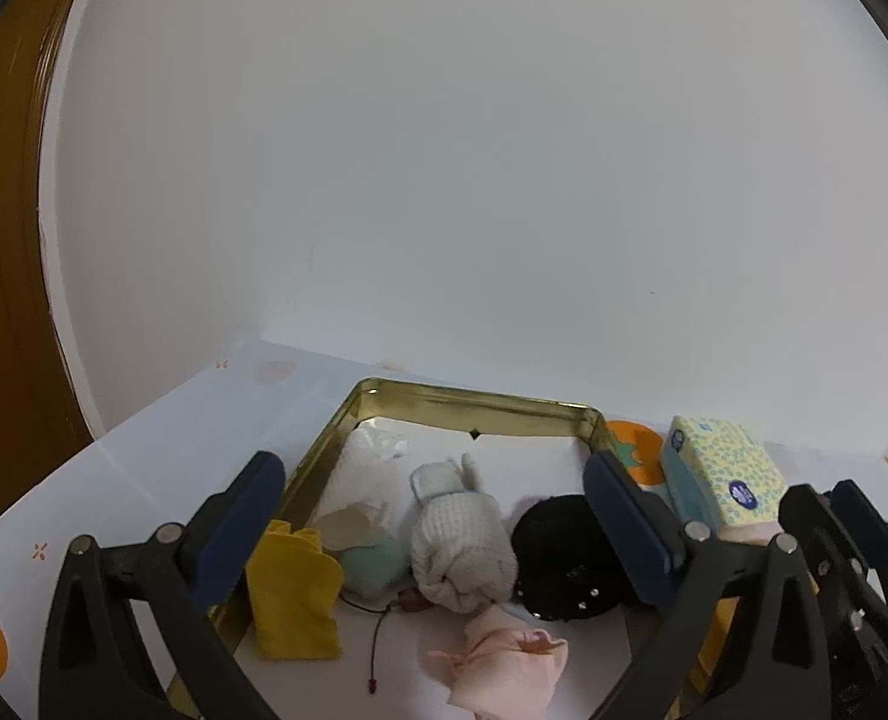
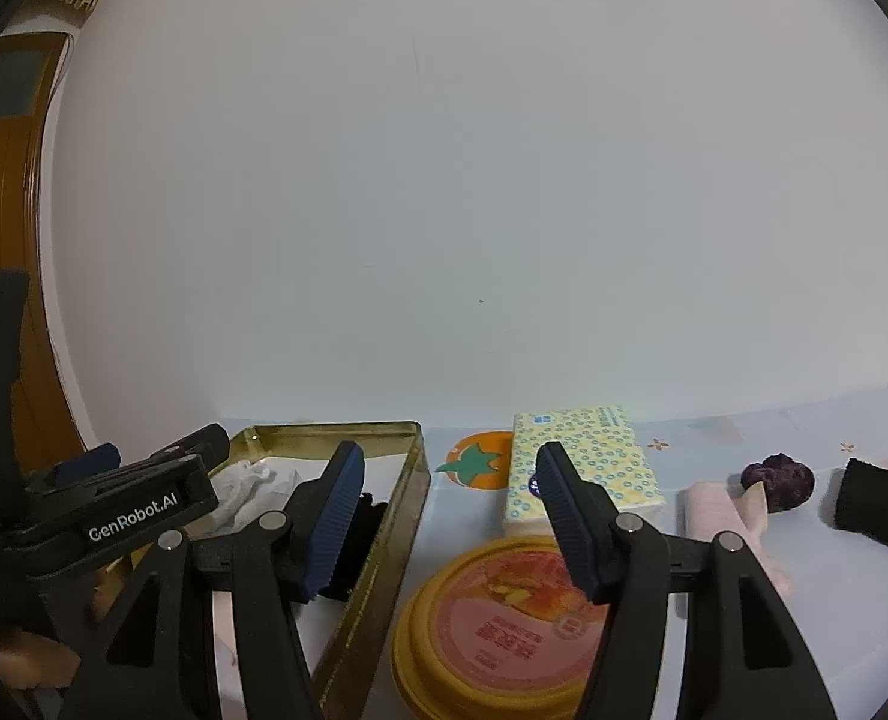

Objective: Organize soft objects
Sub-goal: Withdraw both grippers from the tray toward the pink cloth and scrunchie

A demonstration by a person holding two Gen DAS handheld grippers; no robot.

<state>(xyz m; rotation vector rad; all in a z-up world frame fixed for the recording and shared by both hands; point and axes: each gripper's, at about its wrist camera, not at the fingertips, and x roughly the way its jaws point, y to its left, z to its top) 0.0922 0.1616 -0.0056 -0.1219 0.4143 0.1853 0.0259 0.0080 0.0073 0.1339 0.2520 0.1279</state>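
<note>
The right gripper (image 2: pixel 450 516) was seen open and empty, nearer the pink roll (image 2: pixel 721 519) lying lengthwise to its right; the left gripper (image 1: pixel 438 516) was held open over the tin (image 1: pixel 474 405).

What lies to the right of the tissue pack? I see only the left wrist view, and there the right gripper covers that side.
Observer: A pink rolled cloth lies on the table, just right of the tissue pack.
Operator: Is there anything more beyond it?
Observer: Yes, a purple soft thing, and further right a black rolled cloth.
Operator: Does the right gripper hold something?
Observer: No, the right gripper is open, with nothing between its fingers.
</note>
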